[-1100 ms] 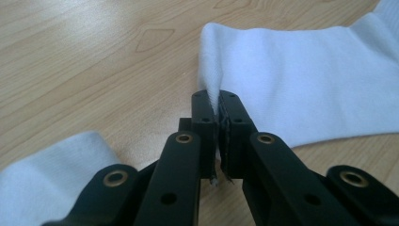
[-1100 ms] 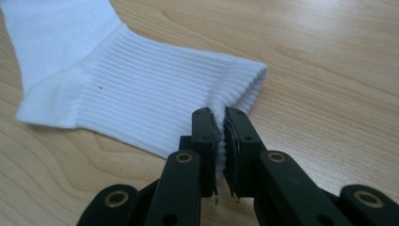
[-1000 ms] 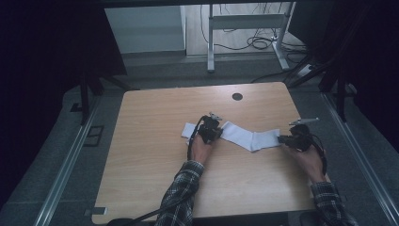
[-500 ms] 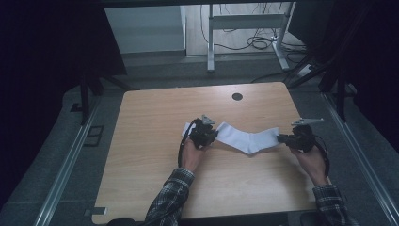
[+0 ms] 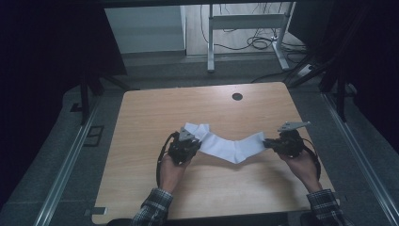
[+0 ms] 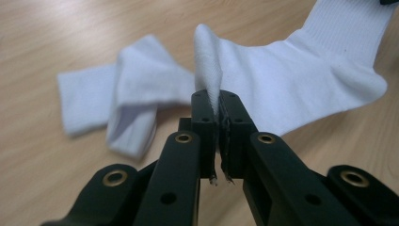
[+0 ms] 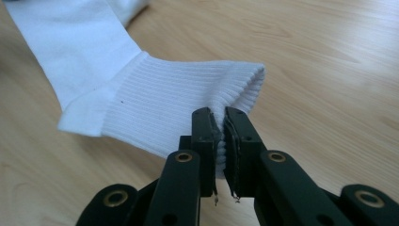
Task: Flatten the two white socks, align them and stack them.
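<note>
White sock (image 5: 230, 147) held at both ends by our two grippers, sagging over a wooden table (image 5: 155, 108).

We clamp the left gripper (image 5: 187, 142) on the toe end and the right gripper (image 5: 269, 142) on the ribbed cuff, both shut tight on the cloth. Compared with a second ago, we have carried the sock toward our side of the table, the left end farther, and lifted it a little; its middle droops between us. A second sock (image 6: 117, 101) lies crumpled on the table beyond the left gripper. We judge we are stretching the sock flat. We see no brand, label or writing.
</note>
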`<state>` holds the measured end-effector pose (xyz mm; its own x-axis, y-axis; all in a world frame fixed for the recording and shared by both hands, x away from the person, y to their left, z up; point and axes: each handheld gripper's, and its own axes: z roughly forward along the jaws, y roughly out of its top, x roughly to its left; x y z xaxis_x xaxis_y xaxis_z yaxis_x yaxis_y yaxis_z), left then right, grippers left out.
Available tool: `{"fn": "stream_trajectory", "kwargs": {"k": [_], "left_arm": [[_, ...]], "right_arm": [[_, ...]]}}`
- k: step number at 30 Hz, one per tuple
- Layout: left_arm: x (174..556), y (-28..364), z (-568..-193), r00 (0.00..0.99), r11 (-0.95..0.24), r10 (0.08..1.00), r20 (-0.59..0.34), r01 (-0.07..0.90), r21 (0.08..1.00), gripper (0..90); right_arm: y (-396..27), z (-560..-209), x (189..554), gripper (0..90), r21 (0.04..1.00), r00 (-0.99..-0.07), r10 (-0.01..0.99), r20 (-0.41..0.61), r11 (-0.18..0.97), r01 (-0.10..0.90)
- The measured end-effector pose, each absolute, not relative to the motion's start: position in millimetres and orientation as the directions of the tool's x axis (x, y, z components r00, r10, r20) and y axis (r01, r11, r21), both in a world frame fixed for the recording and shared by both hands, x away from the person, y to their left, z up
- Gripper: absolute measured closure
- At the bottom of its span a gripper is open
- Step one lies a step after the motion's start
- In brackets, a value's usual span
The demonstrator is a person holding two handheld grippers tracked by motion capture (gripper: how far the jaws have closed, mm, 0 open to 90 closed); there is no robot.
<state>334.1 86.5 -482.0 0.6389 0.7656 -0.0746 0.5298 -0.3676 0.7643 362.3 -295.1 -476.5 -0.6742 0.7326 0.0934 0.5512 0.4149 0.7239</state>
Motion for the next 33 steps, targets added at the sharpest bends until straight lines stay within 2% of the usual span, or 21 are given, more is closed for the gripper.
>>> {"fn": "stream_trajectory", "kwargs": {"k": [4,11,22,25,26,28,33], "left_arm": [[308.1,112.1,-490.0,0.612,-0.341,0.786,-0.091,0.551,0.762,85.9],[285.3,132.8,-506.8,0.583,-0.33,0.807,-0.096,0.579,0.745,85.9],[279.6,131.2,-529.1,0.564,-0.366,0.822,-0.08,0.631,0.685,84.4],[281.7,132.8,-532.9,0.553,-0.36,0.828,-0.087,0.645,0.674,78.6],[282.9,136.5,-529.3,0.544,-0.33,0.832,-0.113,0.648,0.686,72.9],[284.1,138.7,-525.9,0.538,-0.314,0.834,-0.123,0.646,0.696,65.1],[296.8,146.6,-509.1,0.518,-0.274,0.846,-0.126,0.625,0.731,58.2]], "right_arm": [[-277.5,-478.1,355.1,81.9,0.715,-0.715,0.692,0.104,0.448,0.537],[-252.7,-485.6,347.3,81.9,0.688,-0.757,0.647,0.095,0.506,0.519],[-235.7,-513.3,348.8,80.1,0.61,-0.768,0.635,0.078,0.58,0.541],[-235.8,-514.2,348.7,77.5,0.605,-0.768,0.637,0.065,0.587,0.539],[-238.5,-510.9,349.0,72.6,0.621,-0.765,0.641,0.063,0.575,0.533],[-240.5,-508.9,349.3,71.2,0.631,-0.76,0.647,0.065,0.563,0.534],[-255.2,-505.9,355.4,64.8,0.647,-0.733,0.677,0.066,0.53,0.548]]}}
